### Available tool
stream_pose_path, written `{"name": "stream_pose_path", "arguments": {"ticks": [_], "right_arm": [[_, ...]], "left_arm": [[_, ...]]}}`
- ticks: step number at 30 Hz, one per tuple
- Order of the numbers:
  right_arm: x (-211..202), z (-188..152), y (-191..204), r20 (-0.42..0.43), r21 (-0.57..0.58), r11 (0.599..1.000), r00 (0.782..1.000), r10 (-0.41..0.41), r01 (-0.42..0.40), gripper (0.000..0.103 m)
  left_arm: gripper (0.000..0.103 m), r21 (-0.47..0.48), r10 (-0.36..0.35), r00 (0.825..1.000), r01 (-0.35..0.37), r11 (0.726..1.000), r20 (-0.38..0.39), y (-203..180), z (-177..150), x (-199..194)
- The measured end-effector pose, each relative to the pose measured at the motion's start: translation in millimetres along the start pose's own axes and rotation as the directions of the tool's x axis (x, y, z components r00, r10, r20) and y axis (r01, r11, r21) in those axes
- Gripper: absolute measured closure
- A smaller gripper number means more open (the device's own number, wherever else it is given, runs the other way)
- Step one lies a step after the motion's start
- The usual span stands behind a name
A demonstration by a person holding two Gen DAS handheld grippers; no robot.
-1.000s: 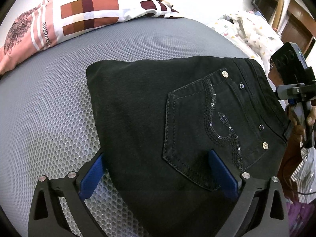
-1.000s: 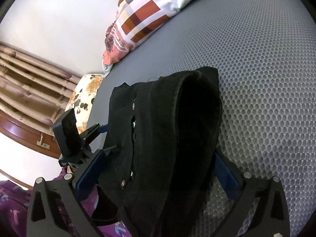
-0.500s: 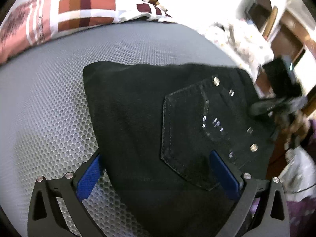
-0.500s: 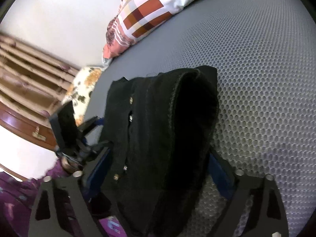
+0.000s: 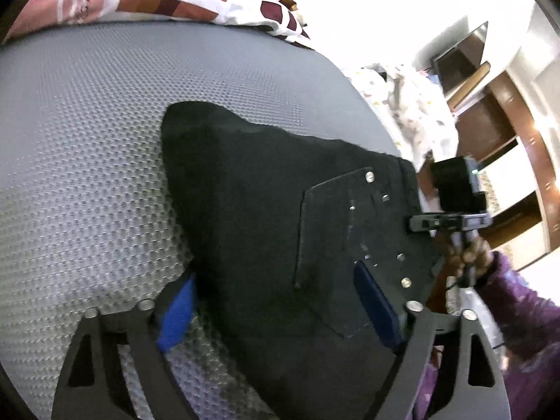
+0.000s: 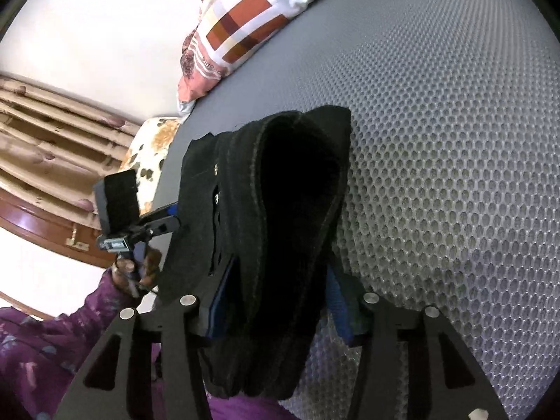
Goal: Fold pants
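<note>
Now the left gripper (image 5: 276,309) has been closing its jaws a little, yet they stand wide astride the folded black pants (image 5: 280,217) on the grey mattress (image 5: 87,140). Further right, the right gripper (image 6: 276,302), jaws just narrowed, pinches the thick folded edge.

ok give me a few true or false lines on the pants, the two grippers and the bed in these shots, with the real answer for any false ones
1. The pants are black. True.
2. The pants hang from a hanger. False: they lie folded on the grey mesh mattress.
3. The right gripper has the folded edge of the pants between its blue pads, and its jaws have just been closing. True.
4. A back pocket with metal rivets faces up. True.
5. The patterned pillow lies on top of the pants. False: it sits at the far end of the mattress, apart from them.
6. The left gripper is over bare mattress only. False: the pants lie between its fingers.
</note>
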State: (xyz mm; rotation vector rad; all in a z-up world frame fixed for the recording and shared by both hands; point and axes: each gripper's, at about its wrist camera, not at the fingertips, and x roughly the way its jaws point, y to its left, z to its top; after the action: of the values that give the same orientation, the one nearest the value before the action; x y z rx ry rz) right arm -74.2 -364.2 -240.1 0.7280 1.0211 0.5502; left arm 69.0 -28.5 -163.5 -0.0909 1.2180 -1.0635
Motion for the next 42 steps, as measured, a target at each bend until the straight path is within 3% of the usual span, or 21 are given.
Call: {"name": "stream_pose_path", "arguments": {"ticks": [2,5,7,10,14,16,20,23,25,29,32,39,42], "right_arm": [[2,1,-6,0.013,0.032,0.998,0.999,0.044,-0.044,0.056],[10,1,3,0.007,-0.017,0.999,0.999,0.034,-0.034,0.056],[14,-1,2,0.009,-0.006,0.999,0.999,0.044,-0.044,0.067],[11,-1,3,0.021,-0.026,0.999,0.999,0.034,-0.034,0.071],[10,1,4,-0.014,-0.051,0.999,1.000,0.016,-0.017,0.070],[13,8,-1,-0.048,0.001,0.998,0.997,0.056,-0.056,0.064],[12,6,-2,-0.081,0.024,0.998,0.995,0.059,-0.057,0.062],[14,3,1,-0.056,0.028,0.998,0.996,0.066,-0.064,0.061],[18,-1,5,-0.034,0.024,0.998,0.997,0.065,-0.064,0.068],[13,-6,8,0.036,0.039,0.995,0.996,0.088,-0.089,0.075],[8,-13,8,0.068,0.059,0.991,0.991,0.117,-0.121,0.076],[3,-26,6,0.101,0.085,0.988,0.988,0.118,-0.127,0.076],[4,-27,8,0.084,0.065,0.994,0.993,0.084,-0.089,0.076]], "left_arm": [[0.016,-0.004,-0.010,1.000,0.010,1.000,-0.003,-2,2,2],[0.016,0.023,-0.023,1.000,0.022,0.999,0.020,-8,-3,2],[0.018,0.047,-0.005,1.000,0.004,0.999,0.026,-11,-7,2],[0.025,0.045,-0.002,1.000,0.001,0.999,0.021,-8,-7,0],[0.027,0.011,-0.046,0.999,0.046,0.999,0.008,1,-1,0],[0.027,-0.022,-0.063,0.998,0.063,0.998,-0.006,6,2,0],[0.025,-0.026,-0.062,0.997,0.061,0.998,-0.035,5,7,2],[0.025,-0.054,-0.055,0.998,0.055,0.997,0.003,3,6,4],[0.025,-0.090,-0.043,0.998,0.046,0.995,0.037,0,4,6],[0.043,-0.106,-0.015,0.998,0.021,0.994,0.062,-5,0,8],[0.066,-0.147,-0.016,0.997,0.027,0.989,0.078,-1,0,4],[0.068,-0.106,-0.008,0.998,0.015,0.994,0.060,-6,-2,2],[0.066,-0.128,-0.019,0.999,0.025,0.991,0.044,3,-5,5]]}}
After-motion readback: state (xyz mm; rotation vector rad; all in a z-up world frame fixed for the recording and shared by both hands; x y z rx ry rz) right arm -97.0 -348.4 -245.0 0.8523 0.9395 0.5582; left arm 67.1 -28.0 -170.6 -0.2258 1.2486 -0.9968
